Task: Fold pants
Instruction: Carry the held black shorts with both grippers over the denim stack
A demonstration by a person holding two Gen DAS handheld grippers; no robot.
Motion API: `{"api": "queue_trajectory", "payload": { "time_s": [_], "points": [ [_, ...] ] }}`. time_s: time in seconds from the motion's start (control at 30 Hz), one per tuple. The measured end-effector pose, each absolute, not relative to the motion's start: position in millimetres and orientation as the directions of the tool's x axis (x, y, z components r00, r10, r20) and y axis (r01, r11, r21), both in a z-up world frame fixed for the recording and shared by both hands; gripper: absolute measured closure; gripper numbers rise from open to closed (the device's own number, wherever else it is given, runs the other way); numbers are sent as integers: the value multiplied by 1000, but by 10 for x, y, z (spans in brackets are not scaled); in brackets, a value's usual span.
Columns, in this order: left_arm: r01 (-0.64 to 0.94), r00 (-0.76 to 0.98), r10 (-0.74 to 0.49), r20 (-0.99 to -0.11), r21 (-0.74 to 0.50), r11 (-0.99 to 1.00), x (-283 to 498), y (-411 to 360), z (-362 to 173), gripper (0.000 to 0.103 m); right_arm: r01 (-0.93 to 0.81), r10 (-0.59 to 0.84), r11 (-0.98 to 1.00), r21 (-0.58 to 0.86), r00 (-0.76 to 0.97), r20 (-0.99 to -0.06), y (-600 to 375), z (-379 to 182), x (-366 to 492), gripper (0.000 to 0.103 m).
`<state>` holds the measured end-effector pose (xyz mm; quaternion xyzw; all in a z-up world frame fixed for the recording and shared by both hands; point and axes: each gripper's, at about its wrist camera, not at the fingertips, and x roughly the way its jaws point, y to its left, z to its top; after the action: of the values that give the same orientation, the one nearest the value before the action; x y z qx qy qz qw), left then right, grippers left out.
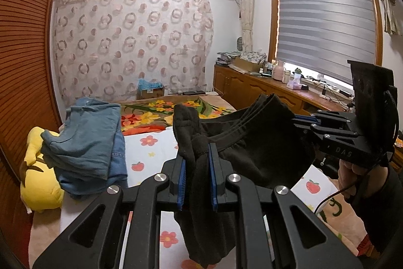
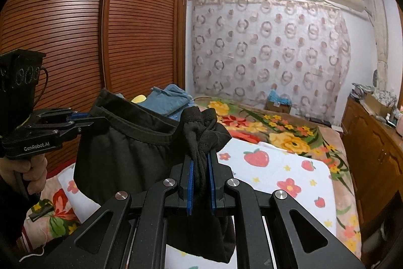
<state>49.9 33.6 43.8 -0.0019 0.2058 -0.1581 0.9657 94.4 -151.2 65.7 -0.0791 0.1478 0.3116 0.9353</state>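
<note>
Black pants (image 1: pixel 252 143) hang in the air above the bed, stretched between both grippers. My left gripper (image 1: pixel 197 160) is shut on a bunched end of the pants near the waistband. My right gripper (image 1: pixel 302 121) shows at the right of the left wrist view, shut on the other end. In the right wrist view my right gripper (image 2: pixel 200 168) is shut on bunched black cloth (image 2: pixel 131 150), and my left gripper (image 2: pixel 85 120) holds the far edge at the left. The lower part of the pants hangs below the jaws, out of sight.
A bed with a strawberry-print sheet (image 2: pixel 282 173) and a floral blanket (image 2: pixel 272 127) lies below. Folded blue clothes (image 1: pixel 88 140) are stacked on a yellow plush toy (image 1: pixel 37 180) at the left. A wooden wardrobe (image 2: pixel 75 29) stands left; a cluttered wooden cabinet (image 1: pixel 264 82) runs under the window.
</note>
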Motion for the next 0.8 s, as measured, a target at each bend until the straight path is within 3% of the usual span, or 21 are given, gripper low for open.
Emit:
{"api": "queue_trajectory", "payload": {
  "time_s": [0.8],
  "points": [
    [174, 893, -197, -405, -93, 980, 1081, 999, 489, 86, -684, 608, 718, -126, 705, -364, -1144, 857, 1898, 93]
  ]
}}
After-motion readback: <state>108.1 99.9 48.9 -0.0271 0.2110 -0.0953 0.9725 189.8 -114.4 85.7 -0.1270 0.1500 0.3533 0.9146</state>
